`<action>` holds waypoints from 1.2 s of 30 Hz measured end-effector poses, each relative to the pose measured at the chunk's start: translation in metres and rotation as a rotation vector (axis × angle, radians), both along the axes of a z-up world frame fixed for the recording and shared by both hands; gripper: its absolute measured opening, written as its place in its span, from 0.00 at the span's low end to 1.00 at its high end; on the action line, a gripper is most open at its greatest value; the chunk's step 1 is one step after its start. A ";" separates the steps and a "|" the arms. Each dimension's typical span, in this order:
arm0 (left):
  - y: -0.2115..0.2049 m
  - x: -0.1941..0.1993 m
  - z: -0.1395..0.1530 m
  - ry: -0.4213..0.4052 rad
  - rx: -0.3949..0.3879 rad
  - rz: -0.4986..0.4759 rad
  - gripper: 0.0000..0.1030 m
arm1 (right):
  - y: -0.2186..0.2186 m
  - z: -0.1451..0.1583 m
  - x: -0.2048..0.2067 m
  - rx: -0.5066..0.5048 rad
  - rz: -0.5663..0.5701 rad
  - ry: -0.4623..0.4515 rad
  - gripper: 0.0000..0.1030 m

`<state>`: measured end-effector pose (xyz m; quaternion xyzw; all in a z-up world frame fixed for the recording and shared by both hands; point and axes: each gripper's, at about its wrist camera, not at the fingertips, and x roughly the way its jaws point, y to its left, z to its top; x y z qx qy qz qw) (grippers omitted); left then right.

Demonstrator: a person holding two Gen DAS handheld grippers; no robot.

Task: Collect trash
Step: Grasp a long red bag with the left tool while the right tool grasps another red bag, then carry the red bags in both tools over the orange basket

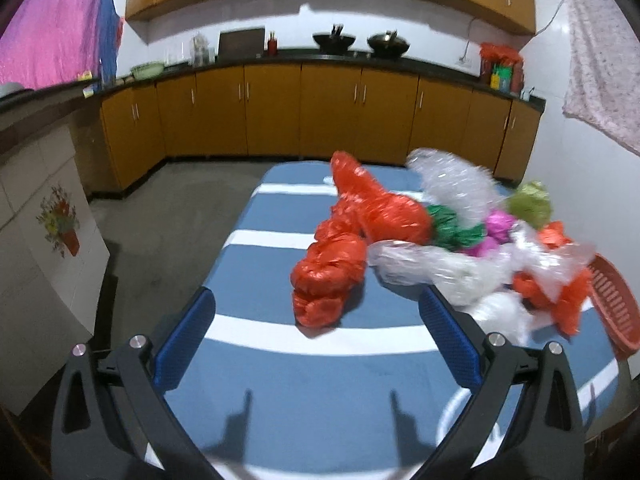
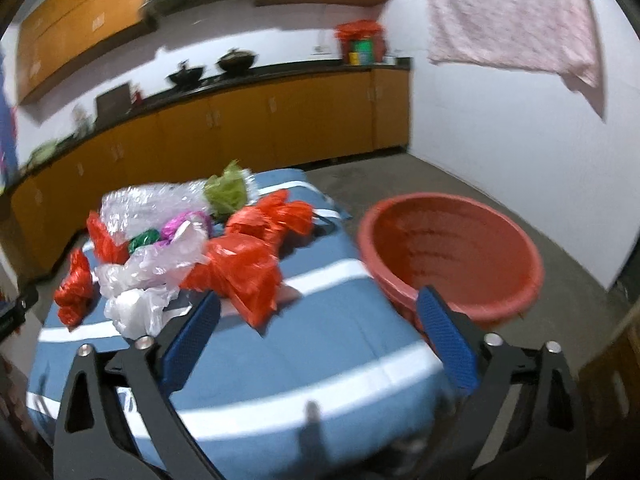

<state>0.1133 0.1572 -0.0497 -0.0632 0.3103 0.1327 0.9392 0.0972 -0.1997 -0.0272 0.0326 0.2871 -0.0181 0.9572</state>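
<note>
Landmark = red basket (image 2: 452, 256), sitting at the edge of the blue striped table (image 2: 320, 344), empty as far as its inside shows. Trash pile is all on the table beside the basket: nearest it an orange bag (image 2: 240, 276), behind that another orange bag (image 2: 272, 216), then clear and white plastic (image 2: 160, 264), green wad (image 2: 226, 192), magenta foil (image 2: 180, 224) and dark green foil (image 2: 144, 238) farther off, w/ the long orange bag (image 1: 352, 240) on the pile's far side from the basket. Right gripper (image 2: 320, 314) hangs wide open, nothing btwn the pads, aimed at the gap btwn near orange bag and basket. Left gripper (image 1: 316, 308) also wide open and empty, lined up w/ the long orange bag. Nothing collected yet, I'd say. Step in hand looks like the reach-in: right should take the near orange bag first, pinch a bunched part not a loose flap, lift clear before swinging over the rim. Film is slippery and tangled, so neighbours may drag along; left can steady or take its own bag.
</note>
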 end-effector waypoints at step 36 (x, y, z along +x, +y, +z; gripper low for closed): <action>0.026 0.076 -0.038 0.131 -0.089 -0.143 0.50 | 0.038 -0.034 0.075 0.008 0.195 0.162 0.28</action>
